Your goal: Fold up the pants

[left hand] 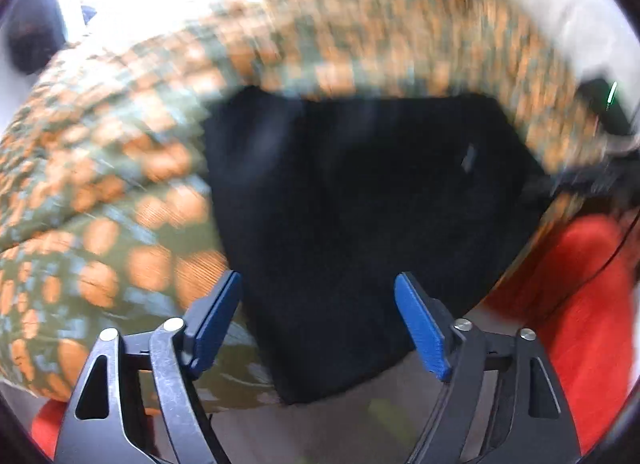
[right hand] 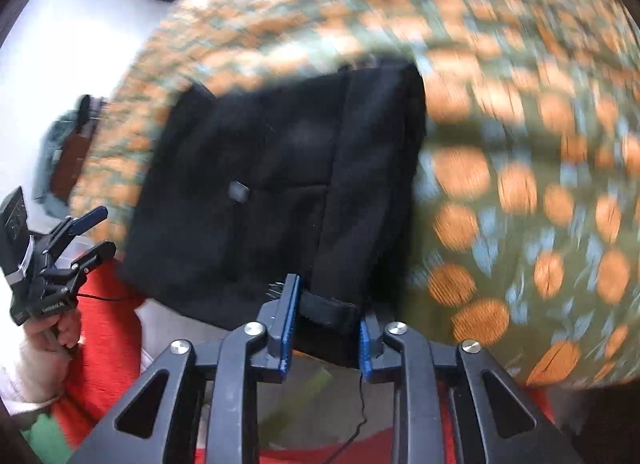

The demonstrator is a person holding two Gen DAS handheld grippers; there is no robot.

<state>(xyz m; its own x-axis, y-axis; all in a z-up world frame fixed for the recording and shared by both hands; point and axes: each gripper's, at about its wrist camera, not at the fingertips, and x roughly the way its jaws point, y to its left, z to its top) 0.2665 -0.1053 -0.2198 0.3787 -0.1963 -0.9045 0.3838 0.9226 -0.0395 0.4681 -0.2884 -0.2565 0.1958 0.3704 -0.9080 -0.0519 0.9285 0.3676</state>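
The black pants (right hand: 276, 192) lie folded into a compact, roughly square bundle on a cloth (right hand: 520, 184) printed with orange spots and pale blue leaves on olive green. A small grey tag (right hand: 238, 190) shows near the middle of the bundle. In the right wrist view the near edge of the pants reaches down between the blue pads of the right gripper (right hand: 326, 328), and a thick folded hem sits clamped there, so this gripper is pinching the pants at their near right corner, with the rest of the bundle stretching away ahead of it. In the left wrist view the pants (left hand: 360, 204) fill the centre, their near corner dropping toward the space between the fingers of the left gripper (left hand: 320, 324), whose blue pads stand wide apart and touch no cloth that can be seen. The same left gripper (right hand: 86, 236) appears at the left edge of the right wrist view, held in a hand (right hand: 56, 328), its fingers spread just beside the left edge of the pants. Red fabric (right hand: 104, 344) shows below and beside the bundle. Both views are blurred.
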